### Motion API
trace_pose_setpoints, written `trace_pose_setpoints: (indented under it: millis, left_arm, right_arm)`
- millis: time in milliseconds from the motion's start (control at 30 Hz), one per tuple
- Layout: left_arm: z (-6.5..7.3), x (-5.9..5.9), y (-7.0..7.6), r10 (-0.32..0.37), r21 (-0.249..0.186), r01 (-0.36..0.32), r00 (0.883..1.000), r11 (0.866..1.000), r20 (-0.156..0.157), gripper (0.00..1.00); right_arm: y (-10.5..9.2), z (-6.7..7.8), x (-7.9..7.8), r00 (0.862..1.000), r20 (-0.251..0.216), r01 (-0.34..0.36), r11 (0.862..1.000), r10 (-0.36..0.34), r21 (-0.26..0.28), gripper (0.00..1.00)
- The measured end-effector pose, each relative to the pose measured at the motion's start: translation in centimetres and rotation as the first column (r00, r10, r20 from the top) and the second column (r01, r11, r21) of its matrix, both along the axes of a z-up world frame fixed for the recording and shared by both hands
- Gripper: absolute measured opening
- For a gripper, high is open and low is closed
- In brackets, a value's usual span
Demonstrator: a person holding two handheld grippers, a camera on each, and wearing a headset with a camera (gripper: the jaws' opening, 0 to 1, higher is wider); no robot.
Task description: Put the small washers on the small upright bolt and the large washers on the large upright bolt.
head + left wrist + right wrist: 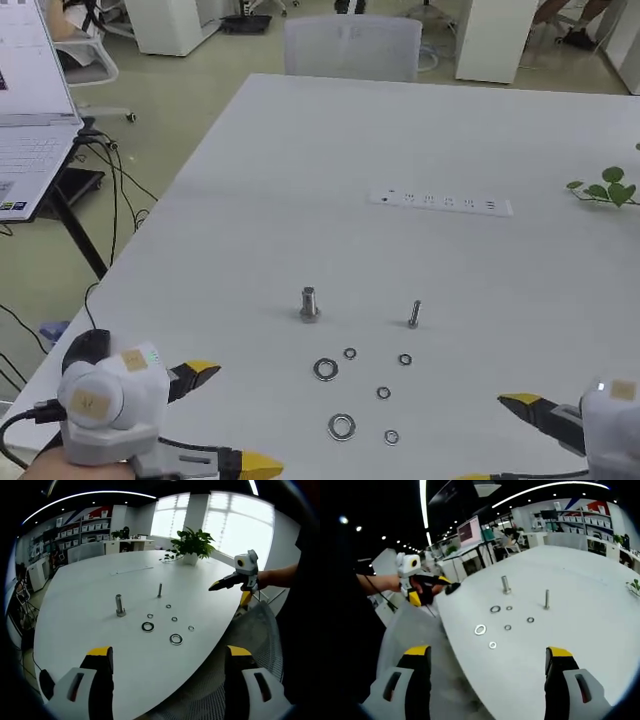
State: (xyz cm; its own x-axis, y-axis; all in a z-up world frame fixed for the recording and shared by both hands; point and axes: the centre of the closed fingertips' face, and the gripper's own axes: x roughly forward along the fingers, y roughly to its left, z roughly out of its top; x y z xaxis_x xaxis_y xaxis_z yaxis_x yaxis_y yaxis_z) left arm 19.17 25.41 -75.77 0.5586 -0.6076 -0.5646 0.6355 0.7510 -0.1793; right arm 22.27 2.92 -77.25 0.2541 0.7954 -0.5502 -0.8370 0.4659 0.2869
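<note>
Left tongs (pixel 232 417) and right tongs (pixel 492 440) — both spread, empty — hovered at the tabletop's (pixel 400 150) near edge; washers (pixel 341 427) lay loose before the large bolt (pixel 309 303) and small bolt (pixel 414 314).

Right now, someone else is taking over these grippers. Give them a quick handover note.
Left gripper: jaws open, empty, at the near edge of the table.
Right gripper: jaws open, empty, also at the near edge.
Large bolt and small bolt stand upright, both bare.
Two large washers and four small washers lie flat in front of them.
Done: nothing. Left: all six washers.
</note>
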Motion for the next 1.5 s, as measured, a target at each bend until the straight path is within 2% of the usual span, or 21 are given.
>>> trace_pose_setpoints:
  millis: [133,200,233,367,400,500,633,700,800,867,933,1000,1100,1367,1500]
  left_arm:
    - [0.0,-0.2,-0.1,-0.022,-0.002,0.022,1.000,1.000,0.003,0.97]
    - [-0.1,-0.2,0.0,-0.028,0.007,0.028,0.999,1.000,0.020,0.99]
    - [-0.2,-0.3,0.0,-0.031,0.015,0.031,0.999,0.999,0.019,0.99]
    - [-0.5,-0.5,-0.1,-0.033,-0.003,0.033,0.999,0.999,0.006,0.99]
    - [-0.6,-0.8,-0.2,-0.038,-0.008,0.038,0.999,0.999,-0.009,0.99]
    - [-0.6,-0.8,-0.4,-0.054,-0.009,0.054,0.999,0.998,0.000,0.96]
    - [-0.4,-0.6,-0.5,-0.058,-0.015,0.058,0.998,0.998,-0.007,0.94]
    - [-0.1,-0.3,-0.6,-0.059,-0.017,0.060,0.998,0.998,0.006,0.94]
    - [0.2,0.2,-0.7,-0.059,-0.022,0.059,0.998,0.998,0.012,0.93]
    - [0.1,0.3,-0.8,-0.064,-0.026,0.064,0.998,0.998,0.006,0.91]
    - [-0.4,0.1,-0.9,-0.081,-0.007,0.081,0.996,0.997,-0.022,0.89]
    - [-0.4,0.1,-1.0,-0.094,0.006,0.094,0.996,0.996,-0.008,0.89]
    - [-0.2,0.2,-1.1,-0.096,-0.005,0.096,0.995,0.995,-0.005,0.89]
    - [-0.7,-0.2,-1.2,-0.116,0.005,0.117,0.993,0.993,-0.023,0.89]
    - [-0.7,-0.1,-0.8,-0.109,-0.001,0.109,0.994,0.994,-0.023,0.86]
  right_arm:
    - [0.3,0.3,0.7,1.000,0.007,-0.001,1.000,0.001,-0.017,0.94]
    - [0.5,0.3,0.9,1.000,0.009,-0.011,0.999,0.011,-0.034,0.91]
    - [0.7,0.2,1.0,1.000,0.009,-0.018,0.999,0.019,-0.046,0.90]
    - [1.2,0.2,1.4,0.999,0.014,-0.034,0.997,0.035,-0.070,0.88]
    - [1.5,0.4,1.5,0.999,0.017,-0.036,0.997,0.038,-0.071,0.87]
    - [2.1,0.5,2.1,0.999,0.027,-0.044,0.995,0.047,-0.084,0.85]
    - [2.7,0.2,2.7,0.997,0.027,-0.064,0.991,0.068,-0.117,0.82]
    - [2.6,-0.3,3.0,0.997,0.012,-0.074,0.987,0.077,-0.146,0.81]
    - [2.7,-0.5,3.7,0.996,0.014,-0.084,0.984,0.087,-0.160,0.79]
    - [2.7,-0.7,4.2,0.995,0.020,-0.091,0.980,0.096,-0.174,0.77]
    - [2.6,-1.0,4.7,0.994,0.022,-0.102,0.975,0.108,-0.195,0.76]
    - [2.6,-1.2,5.2,0.993,0.024,-0.110,0.972,0.118,-0.207,0.74]
    - [2.6,-1.6,5.8,0.991,0.022,-0.122,0.967,0.131,-0.225,0.71]
    - [3.0,-2.0,7.1,0.985,0.033,-0.154,0.948,0.169,-0.277,0.65]
    - [3.5,-2.2,7.6,0.976,0.036,-0.193,0.929,0.215,-0.315,0.64]
